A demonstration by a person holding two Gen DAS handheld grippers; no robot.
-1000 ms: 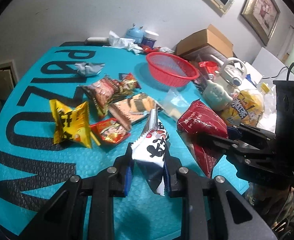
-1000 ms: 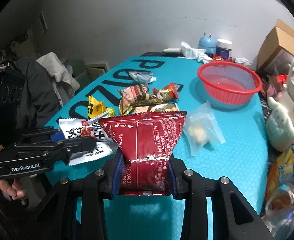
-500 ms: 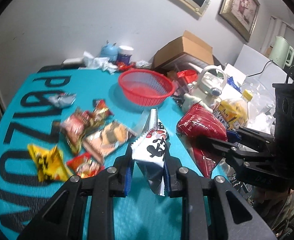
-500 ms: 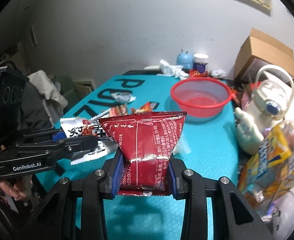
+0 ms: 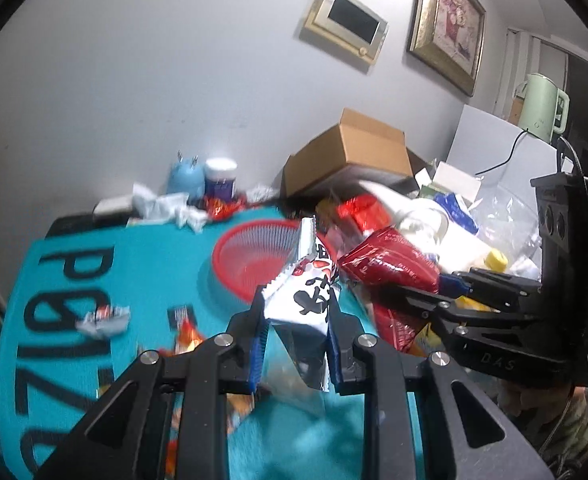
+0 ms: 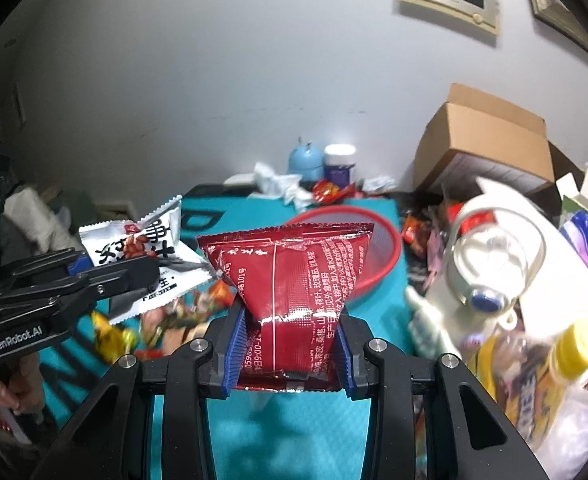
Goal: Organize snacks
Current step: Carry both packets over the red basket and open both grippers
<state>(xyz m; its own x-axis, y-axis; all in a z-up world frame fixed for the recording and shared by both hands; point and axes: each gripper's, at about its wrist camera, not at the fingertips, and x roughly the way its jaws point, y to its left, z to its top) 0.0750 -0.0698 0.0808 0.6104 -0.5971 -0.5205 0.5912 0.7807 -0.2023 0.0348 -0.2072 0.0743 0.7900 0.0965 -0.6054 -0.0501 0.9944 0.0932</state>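
The loose snack packets (image 5: 185,336) on the teal mat (image 5: 141,264) are smeared by motion blur, their print unreadable, and the white packet (image 5: 310,300) hides the red basket (image 5: 253,256)'s right rim

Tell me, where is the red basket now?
The red basket sits on the teal mat at centre in the right wrist view, behind the held red packet, left of the white jug.
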